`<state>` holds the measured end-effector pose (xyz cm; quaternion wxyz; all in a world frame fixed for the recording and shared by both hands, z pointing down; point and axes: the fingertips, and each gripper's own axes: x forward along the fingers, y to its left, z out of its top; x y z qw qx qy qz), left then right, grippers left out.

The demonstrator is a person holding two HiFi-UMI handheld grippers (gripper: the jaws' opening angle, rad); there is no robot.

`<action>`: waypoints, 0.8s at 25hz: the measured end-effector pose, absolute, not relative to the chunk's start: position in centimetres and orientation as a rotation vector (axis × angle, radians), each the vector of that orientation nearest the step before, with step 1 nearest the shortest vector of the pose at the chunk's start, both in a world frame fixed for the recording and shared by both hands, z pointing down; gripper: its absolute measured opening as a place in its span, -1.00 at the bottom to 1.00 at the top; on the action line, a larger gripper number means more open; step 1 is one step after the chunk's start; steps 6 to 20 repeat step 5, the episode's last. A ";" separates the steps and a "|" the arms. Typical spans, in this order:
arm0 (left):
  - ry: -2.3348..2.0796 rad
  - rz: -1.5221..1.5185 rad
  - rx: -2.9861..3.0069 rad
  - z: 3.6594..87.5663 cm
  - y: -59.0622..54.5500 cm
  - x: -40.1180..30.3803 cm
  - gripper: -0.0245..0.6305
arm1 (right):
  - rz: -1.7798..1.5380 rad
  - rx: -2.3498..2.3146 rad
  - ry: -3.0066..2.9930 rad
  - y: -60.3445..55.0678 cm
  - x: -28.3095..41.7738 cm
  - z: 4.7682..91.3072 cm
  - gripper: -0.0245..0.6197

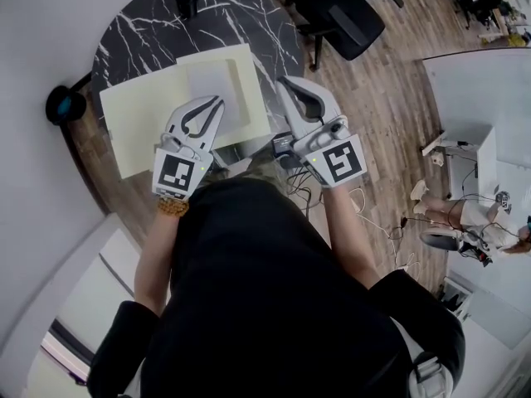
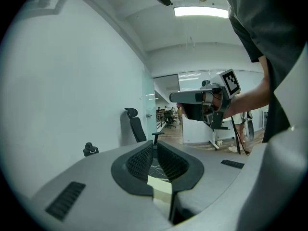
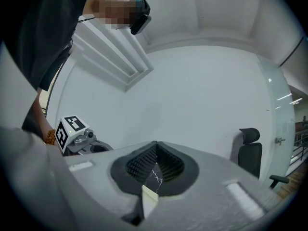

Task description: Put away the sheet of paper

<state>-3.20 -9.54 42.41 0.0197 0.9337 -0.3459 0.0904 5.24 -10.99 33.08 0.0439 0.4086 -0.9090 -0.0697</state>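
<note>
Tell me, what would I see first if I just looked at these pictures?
First you'd spot two white tools with black-and-white marker cubes, the left hand-held gripper and the right hand-held gripper, held side by side over a round black marble table. Sheets of pale yellow paper lie spread on the table under them. A black office chair stands on the wooden floor beyond.

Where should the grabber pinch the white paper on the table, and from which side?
Probably its near edge, coming in low from the near side. The white paper lies flat on the yellow sheets, so only a thin edge fits between jaws. The left gripper sits closest to that edge.
</note>
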 end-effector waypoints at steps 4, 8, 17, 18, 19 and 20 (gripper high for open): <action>-1.045 0.292 2.902 43.0 -9.4 -2.5 -0.82 | -0.186 1.261 -2.764 -10.8 5.7 33.4 -0.93; -1.038 0.298 2.902 43.2 -9.4 -2.4 -0.82 | -0.179 1.263 -2.760 -10.8 5.8 33.5 -0.93; -1.038 0.298 2.902 43.2 -9.4 -2.4 -0.82 | -0.179 1.263 -2.760 -10.8 5.8 33.5 -0.93; -1.038 0.298 2.902 43.2 -9.4 -2.4 -0.82 | -0.179 1.263 -2.760 -10.8 5.8 33.5 -0.93; -1.038 0.298 2.902 43.2 -9.4 -2.4 -0.82 | -0.179 1.263 -2.760 -10.8 5.8 33.5 -0.93; -1.038 0.298 2.902 43.2 -9.4 -2.4 -0.82 | -0.179 1.263 -2.760 -10.8 5.8 33.5 -0.93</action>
